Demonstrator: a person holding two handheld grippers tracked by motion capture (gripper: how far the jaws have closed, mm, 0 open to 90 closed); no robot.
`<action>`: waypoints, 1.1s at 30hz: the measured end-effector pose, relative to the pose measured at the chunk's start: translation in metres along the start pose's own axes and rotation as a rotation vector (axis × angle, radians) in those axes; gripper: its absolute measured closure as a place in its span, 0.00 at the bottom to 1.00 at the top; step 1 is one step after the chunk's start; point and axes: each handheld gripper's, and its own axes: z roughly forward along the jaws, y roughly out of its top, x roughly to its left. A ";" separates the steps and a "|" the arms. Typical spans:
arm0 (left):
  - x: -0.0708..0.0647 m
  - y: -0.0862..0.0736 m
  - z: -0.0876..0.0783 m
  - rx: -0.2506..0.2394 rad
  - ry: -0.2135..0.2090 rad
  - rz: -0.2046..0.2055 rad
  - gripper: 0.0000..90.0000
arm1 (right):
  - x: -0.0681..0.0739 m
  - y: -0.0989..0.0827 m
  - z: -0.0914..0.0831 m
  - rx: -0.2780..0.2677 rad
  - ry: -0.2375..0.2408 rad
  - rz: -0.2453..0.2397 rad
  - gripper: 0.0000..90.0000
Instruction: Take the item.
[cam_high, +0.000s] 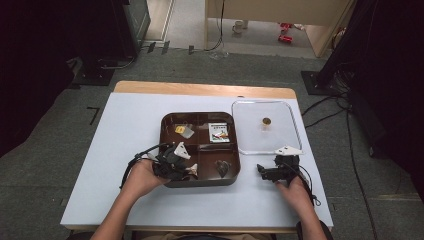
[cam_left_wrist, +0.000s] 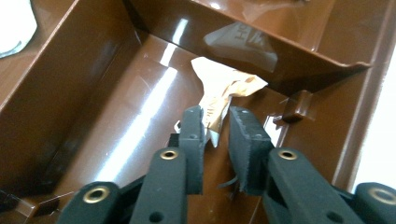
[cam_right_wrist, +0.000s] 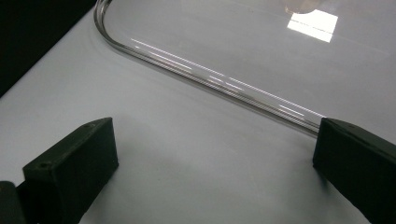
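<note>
The compartment tray (cam_high: 200, 182) is glossy dark brown, and the crumpled wrapper (cam_left_wrist: 224, 91) inside it is pale tan. Both claws, left (cam_left_wrist: 215, 126) and right (cam_high: 264, 172), are matt black. The lid (cam_high: 250, 142) is clear with a brass-coloured knob (cam_high: 266, 121). The worktop (cam_high: 125, 130) is white with a light wood edge, and the floor (cam_high: 50, 145) is grey carpet.

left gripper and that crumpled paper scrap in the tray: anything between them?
Nothing visible. The left gripper reaches into a front compartment of the brown tray, jaws narrowly apart with the crumpled paper scrap hanging between their tips. No other item intervenes.
</note>
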 end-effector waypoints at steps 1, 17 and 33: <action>0.001 0.000 0.002 0.013 -0.001 -0.003 0.88 | 0.000 0.000 0.000 0.000 0.000 0.000 0.00; 0.008 0.000 0.003 0.039 -0.014 -0.074 0.98 | 0.000 0.000 0.000 0.000 0.000 0.000 0.00; 0.019 -0.006 -0.012 -0.055 -0.073 -0.143 0.98 | 0.000 0.000 0.000 -0.001 0.000 -0.001 0.00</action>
